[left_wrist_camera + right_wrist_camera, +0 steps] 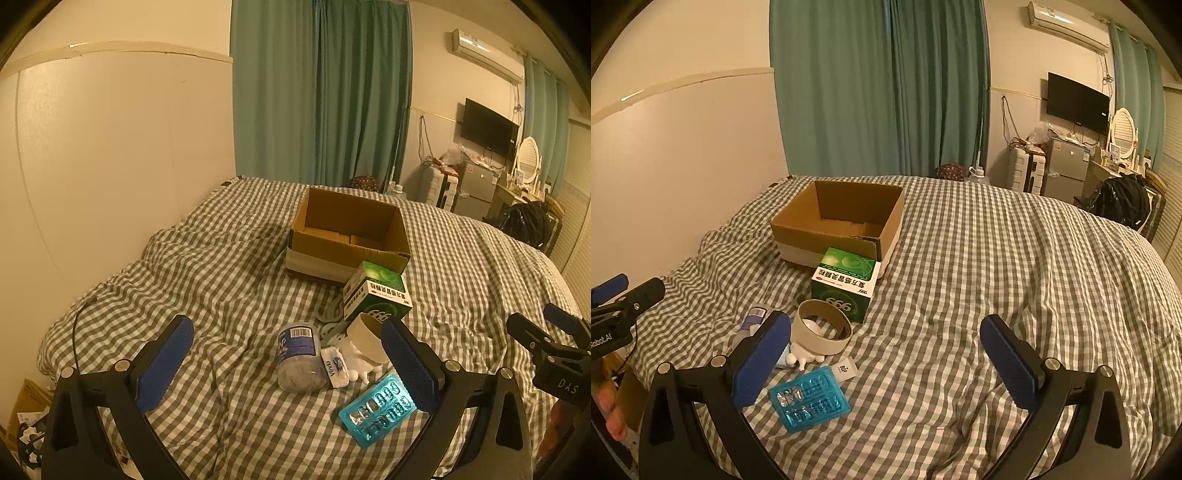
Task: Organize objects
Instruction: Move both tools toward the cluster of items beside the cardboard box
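An open cardboard box (349,229) (838,225) stands on the checked bed. In front of it lie a green medicine box (376,295) (846,284), a tape roll (367,341) (822,330), a clear plastic bottle (299,356) (753,319), a small white tissue pack (334,367) and a blue blister pack (376,410) (809,402). My left gripper (286,363) is open, hovering over the bottle and tissue pack with nothing held. My right gripper (886,354) is open above bare bedding, to the right of the pile.
The checked duvet (997,277) covers the whole bed. A wall runs along the left, green curtains (321,92) hang behind. A small fridge (1067,166), suitcase, wall screen and dark backpack (1123,203) stand at the far right. A cardboard box with clutter (26,417) sits on the floor at left.
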The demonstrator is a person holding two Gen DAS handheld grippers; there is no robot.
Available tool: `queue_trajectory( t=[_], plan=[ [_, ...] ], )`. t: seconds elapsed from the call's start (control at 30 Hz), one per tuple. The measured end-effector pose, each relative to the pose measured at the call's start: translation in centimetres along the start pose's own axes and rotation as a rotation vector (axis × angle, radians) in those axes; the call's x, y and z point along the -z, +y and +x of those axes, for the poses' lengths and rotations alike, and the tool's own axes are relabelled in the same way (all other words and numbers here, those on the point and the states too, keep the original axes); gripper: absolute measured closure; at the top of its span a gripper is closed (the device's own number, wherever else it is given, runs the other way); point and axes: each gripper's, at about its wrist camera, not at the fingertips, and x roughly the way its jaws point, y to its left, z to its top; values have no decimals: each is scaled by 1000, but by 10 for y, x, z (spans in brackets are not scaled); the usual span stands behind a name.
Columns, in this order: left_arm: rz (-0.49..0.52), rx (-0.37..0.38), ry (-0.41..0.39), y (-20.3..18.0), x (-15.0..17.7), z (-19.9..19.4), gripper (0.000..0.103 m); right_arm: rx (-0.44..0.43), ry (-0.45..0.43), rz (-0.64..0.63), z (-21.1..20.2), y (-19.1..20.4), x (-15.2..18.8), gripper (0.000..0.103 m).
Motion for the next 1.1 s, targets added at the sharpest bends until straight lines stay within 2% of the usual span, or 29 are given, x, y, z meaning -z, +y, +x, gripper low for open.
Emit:
queue_trajectory(
  t=[0.5, 0.63, 1.1],
  plan=[
    [1, 9, -10, -3, -5, -5, 0, -9, -26, -1, -9, 3, -5, 0],
    [19, -14, -10, -6, -5, -5, 0, -12, -22, -1, -9, 2, -4, 0],
    [21, -4, 8, -6, 1, 0, 0, -48, -3, -19, -6, 8, 0, 0]
  ],
)
